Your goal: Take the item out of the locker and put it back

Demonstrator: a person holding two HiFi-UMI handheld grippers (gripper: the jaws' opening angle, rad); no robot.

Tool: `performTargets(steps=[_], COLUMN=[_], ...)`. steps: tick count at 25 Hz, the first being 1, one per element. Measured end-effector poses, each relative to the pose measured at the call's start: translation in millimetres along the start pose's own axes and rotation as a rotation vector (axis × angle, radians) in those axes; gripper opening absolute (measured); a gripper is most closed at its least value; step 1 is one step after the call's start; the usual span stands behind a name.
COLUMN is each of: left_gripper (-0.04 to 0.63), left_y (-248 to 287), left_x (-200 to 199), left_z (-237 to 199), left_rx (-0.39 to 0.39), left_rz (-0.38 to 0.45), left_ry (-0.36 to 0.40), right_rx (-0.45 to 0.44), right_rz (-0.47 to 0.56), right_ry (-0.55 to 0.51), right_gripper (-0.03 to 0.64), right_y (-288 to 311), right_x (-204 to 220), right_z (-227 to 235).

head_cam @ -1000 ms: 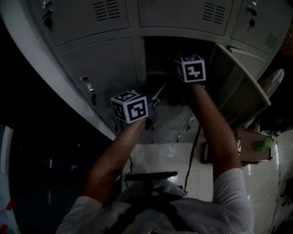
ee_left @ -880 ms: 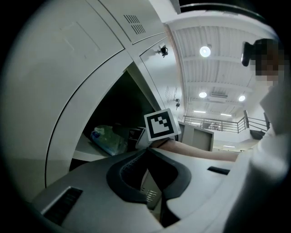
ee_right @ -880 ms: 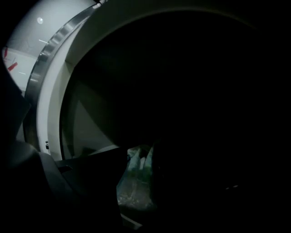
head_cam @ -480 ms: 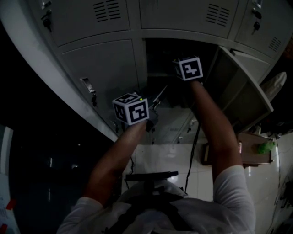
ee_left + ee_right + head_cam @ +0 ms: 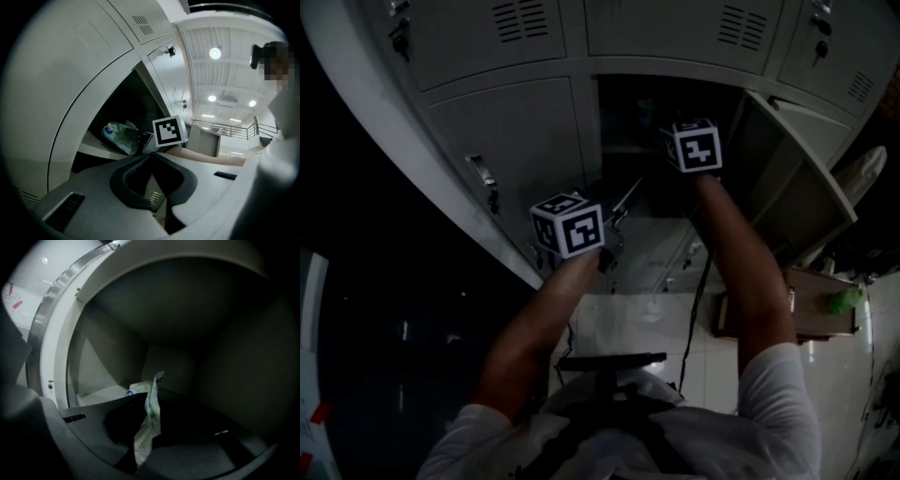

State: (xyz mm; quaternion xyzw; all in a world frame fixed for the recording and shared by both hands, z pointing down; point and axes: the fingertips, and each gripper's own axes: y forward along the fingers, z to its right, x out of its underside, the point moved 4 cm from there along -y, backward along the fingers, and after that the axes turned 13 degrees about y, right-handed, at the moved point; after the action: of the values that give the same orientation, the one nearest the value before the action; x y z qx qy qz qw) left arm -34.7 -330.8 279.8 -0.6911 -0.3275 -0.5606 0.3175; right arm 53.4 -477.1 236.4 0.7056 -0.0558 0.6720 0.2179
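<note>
A soft, crinkled plastic packet [image 5: 119, 137] lies on the shelf [image 5: 96, 149] of the open locker compartment [image 5: 642, 117]. My right gripper [image 5: 692, 147] reaches into that dark compartment. In the right gripper view its jaws [image 5: 152, 397] are shut on the packet [image 5: 150, 420], whose pale film stands pinched between them. The left gripper view shows the right gripper's marker cube [image 5: 168, 131] right beside the packet. My left gripper [image 5: 568, 225] hangs lower, outside the compartment in front of the lockers. Its jaws [image 5: 151, 153] meet at the tips with nothing between them.
The compartment's door [image 5: 787, 183] stands swung open to the right. Closed locker doors [image 5: 511, 141] with key locks surround the opening. A wooden box [image 5: 811, 300] with a green object sits on the tiled floor at right. A cable [image 5: 694, 309] hangs by the right arm.
The right gripper's cube has shifted slightly down and right at the compartment mouth. The left gripper has stayed nearly still.
</note>
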Motion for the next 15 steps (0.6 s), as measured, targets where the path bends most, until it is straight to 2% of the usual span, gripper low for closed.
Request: performTargets(steps=[5, 9, 15], left_gripper=[-0.003, -0.003, -0.003], left_y=[-3, -7, -17], left_x=[4, 6, 4], left_z=[10, 20, 34], left_rx=[0.004, 0.016, 0.018], left_rz=[0.002, 0.002, 0.010], left_ry=[-0.007, -0.007, 0.007], right_rx=[0.011, -0.021, -0.018], right_rz=[0.046, 0.094, 0.106], right_ry=[0.018, 0.013, 0.006], right_gripper=[-0.003, -0.003, -0.003], right_y=[-24, -42, -71], right_x=[0, -3, -4], right_z=[6, 0, -9])
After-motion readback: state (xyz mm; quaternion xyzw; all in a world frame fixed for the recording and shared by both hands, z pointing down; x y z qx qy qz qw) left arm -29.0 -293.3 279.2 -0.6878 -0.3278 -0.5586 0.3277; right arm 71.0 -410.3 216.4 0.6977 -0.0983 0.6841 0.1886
